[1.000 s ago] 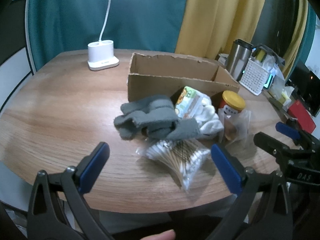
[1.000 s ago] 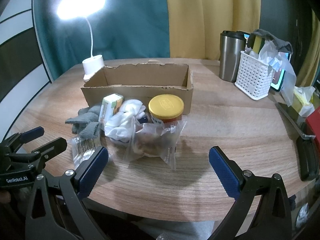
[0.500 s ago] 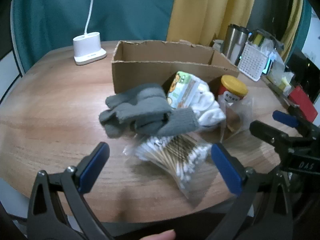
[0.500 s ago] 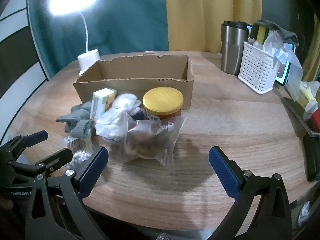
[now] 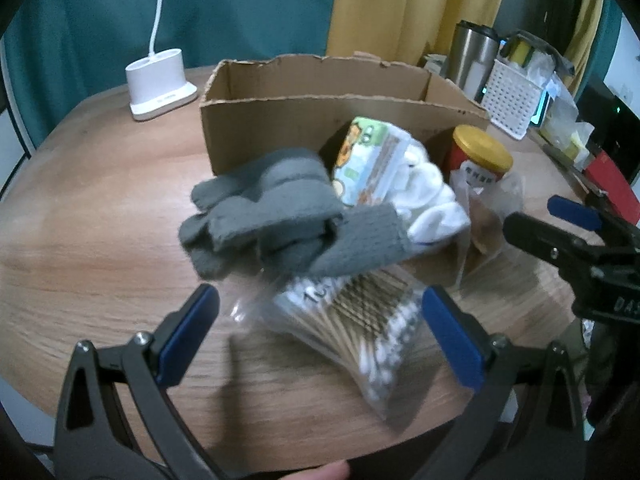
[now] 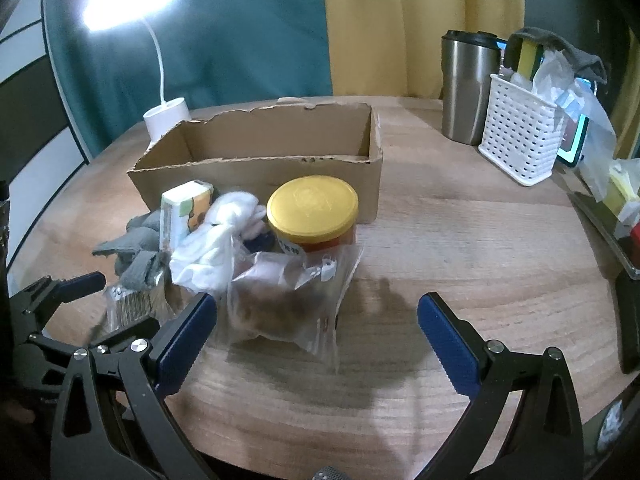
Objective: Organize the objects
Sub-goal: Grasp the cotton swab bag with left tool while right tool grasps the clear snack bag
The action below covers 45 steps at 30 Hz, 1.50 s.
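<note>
An open cardboard box stands on the round wooden table. In front of it lies a pile: grey gloves, a small green and orange carton, white socks, a yellow-lidded jar, a clear snack bag and a bag of cotton swabs. My left gripper is open, its fingers either side of the swab bag. My right gripper is open just before the snack bag.
A white lamp base stands left of the box. At the right are a steel tumbler, a white perforated basket and clutter along the table edge. A fingertip shows at the bottom.
My left gripper has moved forward and down onto the swab bag, which now lies between its fingers. My right gripper has edged closer to the snack bag. Both stayed open.
</note>
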Available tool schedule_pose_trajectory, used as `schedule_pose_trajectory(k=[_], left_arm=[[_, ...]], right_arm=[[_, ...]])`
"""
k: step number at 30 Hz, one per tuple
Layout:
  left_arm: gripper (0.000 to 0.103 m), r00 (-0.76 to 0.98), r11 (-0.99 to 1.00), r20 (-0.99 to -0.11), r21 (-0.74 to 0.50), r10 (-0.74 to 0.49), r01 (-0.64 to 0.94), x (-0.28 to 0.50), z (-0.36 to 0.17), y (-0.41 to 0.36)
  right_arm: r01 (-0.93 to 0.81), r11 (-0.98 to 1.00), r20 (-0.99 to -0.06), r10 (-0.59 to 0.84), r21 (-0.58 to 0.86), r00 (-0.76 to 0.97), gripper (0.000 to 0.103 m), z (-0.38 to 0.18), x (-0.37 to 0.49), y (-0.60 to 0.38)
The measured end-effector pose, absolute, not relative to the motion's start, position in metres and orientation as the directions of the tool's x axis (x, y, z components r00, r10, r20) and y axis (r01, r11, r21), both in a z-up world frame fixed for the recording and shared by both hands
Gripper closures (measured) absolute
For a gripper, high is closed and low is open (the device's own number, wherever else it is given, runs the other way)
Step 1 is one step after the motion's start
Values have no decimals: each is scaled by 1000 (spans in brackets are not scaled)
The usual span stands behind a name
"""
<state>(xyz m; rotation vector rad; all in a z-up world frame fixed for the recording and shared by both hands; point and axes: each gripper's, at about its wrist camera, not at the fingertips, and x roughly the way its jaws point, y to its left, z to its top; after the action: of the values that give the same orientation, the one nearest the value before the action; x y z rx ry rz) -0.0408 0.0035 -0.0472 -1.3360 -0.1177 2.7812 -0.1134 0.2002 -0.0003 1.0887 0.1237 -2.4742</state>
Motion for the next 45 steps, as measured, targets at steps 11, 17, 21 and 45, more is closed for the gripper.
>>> schedule_pose_trajectory(k=[11,17,21,45], left_arm=[[1,-614,-990,-785,-138,85,39,-24,-42,-24],[1,-584,-983,-802,-181,128,33,-41,-49,-15],[1,-567,-984,-816,-167,107,55,-50,-56,-12],[57,-600,-974,-774,-222,201,-39,-27,-43,1]], right_arm=[[435,-895,-733,-362,101,-575,1,-13,-116,189],[442,-891,-734,-367,101,-572,1,-15,-118,188],[447,-889,-738,-369,103,-565,1,-17,-122,188],[500,-859,-719,-415,109,-557,41,-11,-110,189]])
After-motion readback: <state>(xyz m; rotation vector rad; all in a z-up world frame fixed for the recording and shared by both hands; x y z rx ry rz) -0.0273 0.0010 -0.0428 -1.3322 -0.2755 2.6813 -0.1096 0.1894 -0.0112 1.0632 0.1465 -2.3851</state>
